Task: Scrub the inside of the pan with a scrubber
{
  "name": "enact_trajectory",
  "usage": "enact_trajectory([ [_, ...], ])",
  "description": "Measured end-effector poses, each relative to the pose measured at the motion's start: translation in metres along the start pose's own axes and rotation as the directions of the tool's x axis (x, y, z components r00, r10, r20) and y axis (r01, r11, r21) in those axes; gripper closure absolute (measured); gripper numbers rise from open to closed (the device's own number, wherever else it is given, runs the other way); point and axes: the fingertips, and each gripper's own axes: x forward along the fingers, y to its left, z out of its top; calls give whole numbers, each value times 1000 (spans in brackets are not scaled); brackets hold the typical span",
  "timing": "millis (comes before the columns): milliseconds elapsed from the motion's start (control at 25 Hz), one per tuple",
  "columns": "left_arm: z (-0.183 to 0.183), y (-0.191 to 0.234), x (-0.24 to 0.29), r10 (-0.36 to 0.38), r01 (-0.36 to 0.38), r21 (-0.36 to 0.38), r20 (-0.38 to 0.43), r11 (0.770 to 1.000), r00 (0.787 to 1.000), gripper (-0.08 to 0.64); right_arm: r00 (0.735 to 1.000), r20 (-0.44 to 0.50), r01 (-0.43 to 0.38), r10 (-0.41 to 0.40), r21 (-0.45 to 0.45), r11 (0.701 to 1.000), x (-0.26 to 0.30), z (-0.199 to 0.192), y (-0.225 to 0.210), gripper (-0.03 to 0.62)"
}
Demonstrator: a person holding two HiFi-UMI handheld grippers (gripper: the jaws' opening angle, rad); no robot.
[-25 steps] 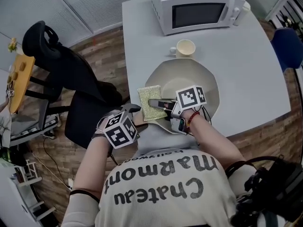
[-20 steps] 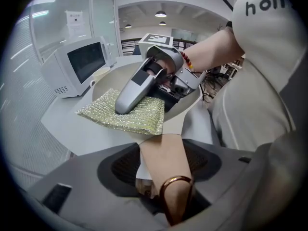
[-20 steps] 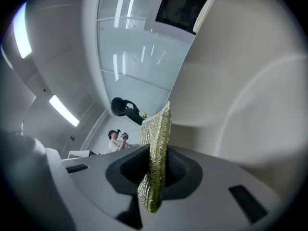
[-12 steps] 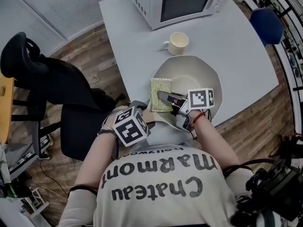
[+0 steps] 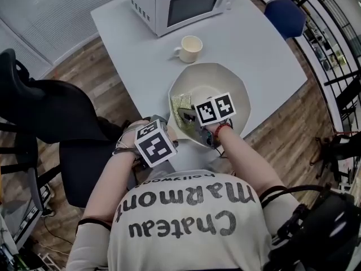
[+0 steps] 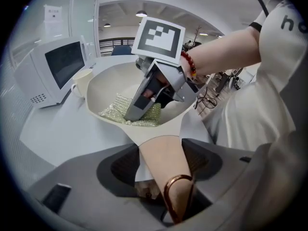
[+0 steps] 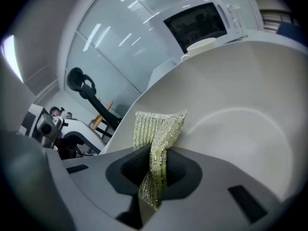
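A cream pan (image 5: 217,81) sits near the table's front edge. My right gripper (image 5: 184,115) is shut on a glittery green-yellow scrubber (image 5: 179,103) and presses it against the pan's left inner wall. In the right gripper view the scrubber (image 7: 156,129) is pinched upright between the jaws (image 7: 156,171), over the pan's floor (image 7: 250,105). My left gripper (image 6: 161,154) has the beige pan handle (image 6: 162,170), with its copper ring, between its pads. Its jaws have just been opening slightly, and the pads still meet the handle's sides. In the head view the left gripper (image 5: 168,130) is mostly under its marker cube.
A white microwave (image 5: 180,4) stands at the back of the grey table (image 5: 265,61), with a cream mug (image 5: 190,48) between it and the pan. A black office chair (image 5: 51,123) is left of the table and a blue chair (image 5: 285,16) at its far right.
The right gripper has carried the scrubber from the pan's left rim down onto the inner wall. The left gripper has stayed at the handle. The head view has swung.
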Motion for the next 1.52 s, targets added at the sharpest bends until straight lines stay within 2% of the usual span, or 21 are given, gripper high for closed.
enact_trajectory([
  [120,1,-3,-1,-11,11,3,5,1000,1000,261,990,-81,98,-112,-162,982,-2,2,-2,540],
  [240,2,-4,-1,-18,18,-1,14,1000,1000,259,957,-159,179,-243,-335,925,-2,4,-4,545],
  [360,1,-4,-2,-19,19,9,2,1000,1000,258,912,-214,238,-349,-418,877,1,2,-14,546],
  [440,1,-4,-1,-22,22,14,-6,1000,1000,256,877,-238,296,-418,-418,859,2,-2,-30,546],
  [480,1,-5,-1,-23,23,13,-8,1000,1000,256,868,-244,313,-433,-408,858,2,-5,-36,547],
  [560,2,-5,-1,-22,22,9,-9,1000,1000,256,870,-250,319,-426,-374,871,1,-5,-40,549],
  [640,1,-3,-2,-8,9,12,-16,1000,1000,256,870,-239,332,-431,-362,871,0,0,-41,548],
  [800,-1,-4,1,18,-17,27,-41,1000,999,256,834,-180,429,-522,-382,818,-3,7,-49,548],
  [920,-1,-4,1,6,-5,11,-34,1000,999,256,806,-139,488,-576,-395,778,-10,16,-58,548],
  [1040,0,-4,-2,-7,7,-1,-26,1000,1000,256,809,-186,482,-558,-334,810,-13,12,-62,548],
  [1080,0,-5,-2,-9,9,-4,-23,1000,1000,256,800,-183,495,-572,-338,801,-16,14,-69,548],
  [1160,0,-6,-1,-15,15,-15,-13,1000,1000,256,760,-135,548,-636,-394,738,-25,26,-91,548],
  [1240,1,-6,0,-24,24,-29,4,999,1000,256,728,-109,582,-676,-423,695,-31,34,-105,548],
  [1520,0,-2,2,-35,37,-40,39,999,999,256,627,-96,682,-773,-413,604,-59,39,-150,551],
])
